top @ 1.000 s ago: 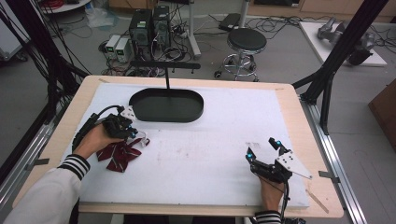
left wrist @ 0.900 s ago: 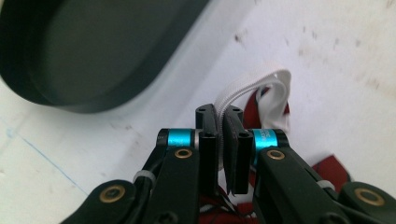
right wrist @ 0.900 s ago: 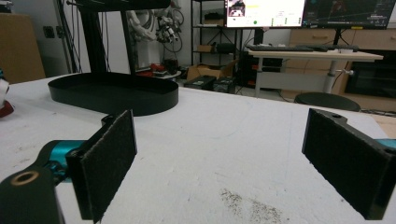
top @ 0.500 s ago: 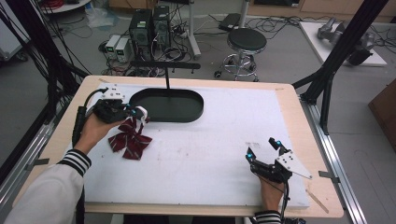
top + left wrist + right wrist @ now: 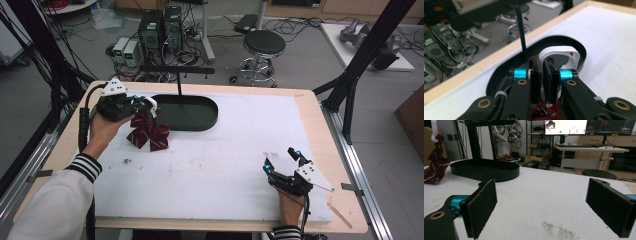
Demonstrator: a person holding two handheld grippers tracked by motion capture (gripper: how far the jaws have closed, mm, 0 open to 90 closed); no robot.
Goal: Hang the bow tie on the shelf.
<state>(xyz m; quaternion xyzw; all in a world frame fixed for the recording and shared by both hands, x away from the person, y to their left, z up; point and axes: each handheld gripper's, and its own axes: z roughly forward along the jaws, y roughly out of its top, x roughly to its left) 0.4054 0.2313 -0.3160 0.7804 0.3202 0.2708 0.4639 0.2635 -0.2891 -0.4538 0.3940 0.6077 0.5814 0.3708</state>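
Left gripper (image 5: pixel 146 106) is pinching the white strap (image 5: pixel 559 53) of the dark red bow (image 5: pixel 148 134) — hanging beside the black tray (image 5: pixel 192 114); right gripper (image 5: pixel 284 161) is resting wide apart on the white mat (image 5: pixel 220 165).

Counts: one dark red patterned fabric bow (image 5: pixel 148 134) with one white strap loop (image 5: pixel 560 56); one black oval metal stand base (image 5: pixel 187 113) with one thin upright post (image 5: pixel 178 85); two handheld grippers, left gripper (image 5: pixel 146 106) and right gripper (image 5: pixel 281 159); one white-covered wooden counter (image 5: pixel 240 150).

dark red patterned bow (image 5: pixel 148 132) hanging by its white strap (image 5: pixel 560 53).
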